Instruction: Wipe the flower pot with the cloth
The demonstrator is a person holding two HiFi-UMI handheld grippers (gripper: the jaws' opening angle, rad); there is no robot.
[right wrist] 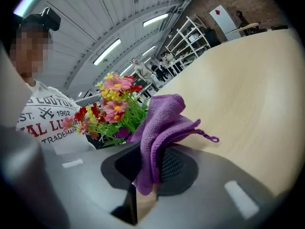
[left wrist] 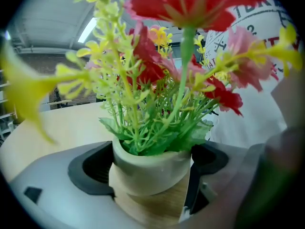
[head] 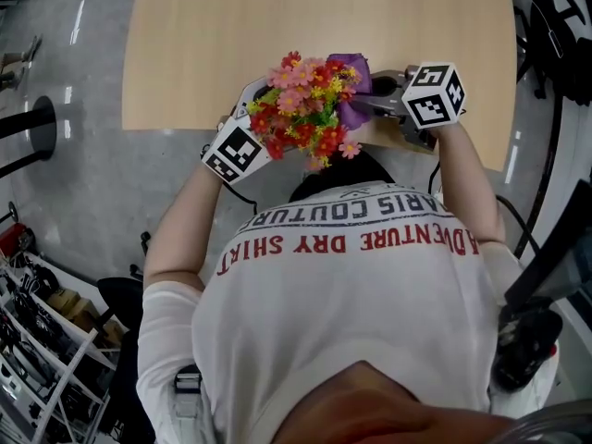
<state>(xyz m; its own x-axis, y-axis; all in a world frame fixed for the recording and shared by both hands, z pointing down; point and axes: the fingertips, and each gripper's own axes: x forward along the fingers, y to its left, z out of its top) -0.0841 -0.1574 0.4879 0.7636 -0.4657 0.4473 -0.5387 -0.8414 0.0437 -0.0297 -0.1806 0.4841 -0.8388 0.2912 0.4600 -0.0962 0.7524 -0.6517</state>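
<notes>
Currently, left hand-held gripper (left wrist: 148,174) clasping flower pot (left wrist: 152,162), right hand-held gripper (right wrist: 151,170) pinching cloth (right wrist: 163,122)

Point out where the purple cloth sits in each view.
Head view: the purple cloth is upper centre, just right of the flowers.
Left gripper view: not in it.
Right gripper view: centre, pinched in the right gripper.
Shared landmark: the flowers, in all three.
</notes>
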